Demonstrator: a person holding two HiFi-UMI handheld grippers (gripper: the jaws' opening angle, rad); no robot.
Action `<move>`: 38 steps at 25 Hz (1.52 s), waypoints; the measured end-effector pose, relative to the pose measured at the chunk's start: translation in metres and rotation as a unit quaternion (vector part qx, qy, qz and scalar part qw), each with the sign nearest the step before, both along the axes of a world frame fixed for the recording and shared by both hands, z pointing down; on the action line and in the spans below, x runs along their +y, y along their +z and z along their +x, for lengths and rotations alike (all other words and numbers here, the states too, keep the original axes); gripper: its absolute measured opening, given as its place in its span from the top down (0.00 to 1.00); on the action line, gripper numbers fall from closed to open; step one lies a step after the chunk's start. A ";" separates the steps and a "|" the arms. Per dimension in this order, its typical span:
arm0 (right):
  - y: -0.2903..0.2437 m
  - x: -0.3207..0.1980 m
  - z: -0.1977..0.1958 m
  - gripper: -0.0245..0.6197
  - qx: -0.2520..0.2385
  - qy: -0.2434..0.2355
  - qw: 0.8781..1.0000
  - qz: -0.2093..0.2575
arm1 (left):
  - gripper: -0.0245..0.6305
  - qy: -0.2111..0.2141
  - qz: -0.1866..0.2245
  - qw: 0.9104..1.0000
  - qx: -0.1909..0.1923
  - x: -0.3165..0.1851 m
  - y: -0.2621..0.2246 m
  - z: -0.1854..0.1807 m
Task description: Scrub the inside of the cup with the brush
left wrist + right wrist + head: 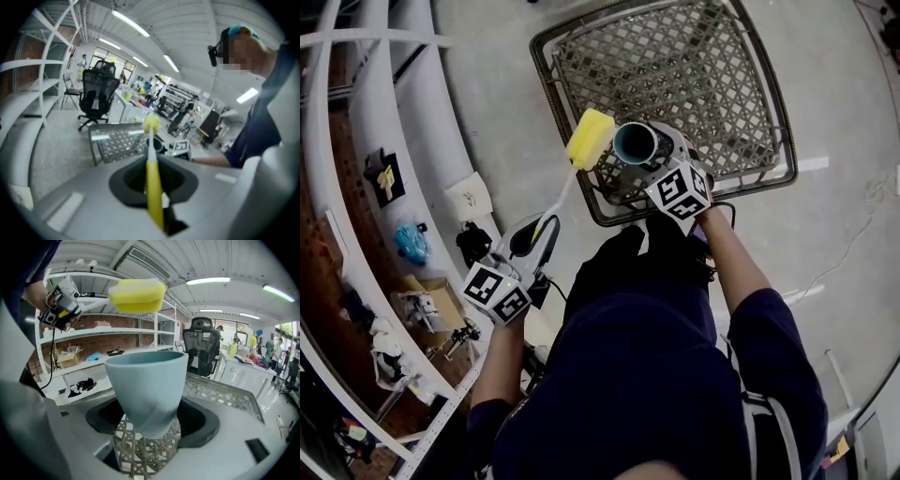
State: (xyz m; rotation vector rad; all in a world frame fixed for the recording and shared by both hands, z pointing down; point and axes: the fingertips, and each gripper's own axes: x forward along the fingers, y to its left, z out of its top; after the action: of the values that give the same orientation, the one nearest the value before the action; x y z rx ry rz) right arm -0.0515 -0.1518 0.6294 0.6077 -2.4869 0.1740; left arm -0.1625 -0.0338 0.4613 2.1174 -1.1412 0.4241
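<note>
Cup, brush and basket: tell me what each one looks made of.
Cup: blue-grey, smooth and matte with no glare. It is likely plastic or a matte ceramic; the look leaves it open.
Brush: the blocky yellow head looks like sponge foam, and the yellow-and-white handle looks like smooth plastic.
Basket: open lattice mesh in a dark rim, probably wire or moulded plastic.

No legible txt anywhere. The marker cube [497, 291] on the left gripper [541, 227], lower left of the head view, and the marker cube [680, 187] on the right gripper [652, 155], near centre, carry b/w square patterns only. White sheet [469, 195] on the floor, left of centre, bears a small dark mark — too small to read.
</note>
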 end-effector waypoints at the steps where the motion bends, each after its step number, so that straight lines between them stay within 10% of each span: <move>1: -0.013 -0.003 0.003 0.43 -0.002 0.007 1.000 0.007 | 0.91 0.007 0.007 1.000 -0.004 -0.001 -0.004 0.000; 7: -0.091 -0.023 0.025 0.43 0.023 0.048 0.996 0.070 | 0.91 0.079 0.062 0.992 -0.082 -0.002 -0.036 0.007; 13: -0.143 -0.023 0.031 0.43 0.073 0.051 0.988 0.129 | 0.91 0.154 0.136 0.958 -0.198 -0.005 -0.072 0.014; 21: -0.171 -0.019 0.034 0.43 0.160 0.038 0.967 0.197 | 0.91 0.248 0.217 0.868 -0.372 -0.007 -0.105 0.016; 29: -0.167 -0.017 0.039 0.43 0.228 0.014 0.946 0.229 | 0.91 0.355 0.286 0.722 -0.520 -0.024 -0.115 0.030; 34: -0.172 -0.010 0.040 0.43 0.244 0.007 0.940 0.240 | 0.91 0.381 0.297 0.689 -0.540 -0.033 -0.115 0.043; 38: -0.174 -0.007 0.037 0.43 0.253 0.001 0.935 0.249 | 0.91 0.384 0.275 0.691 -0.548 -0.042 -0.110 0.043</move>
State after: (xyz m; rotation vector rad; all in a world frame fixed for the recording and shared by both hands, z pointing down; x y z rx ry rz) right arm -0.0145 -0.1589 0.4557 0.7436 -2.0153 -0.5652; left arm -0.1195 -0.0754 0.3513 2.8700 -0.8710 2.2209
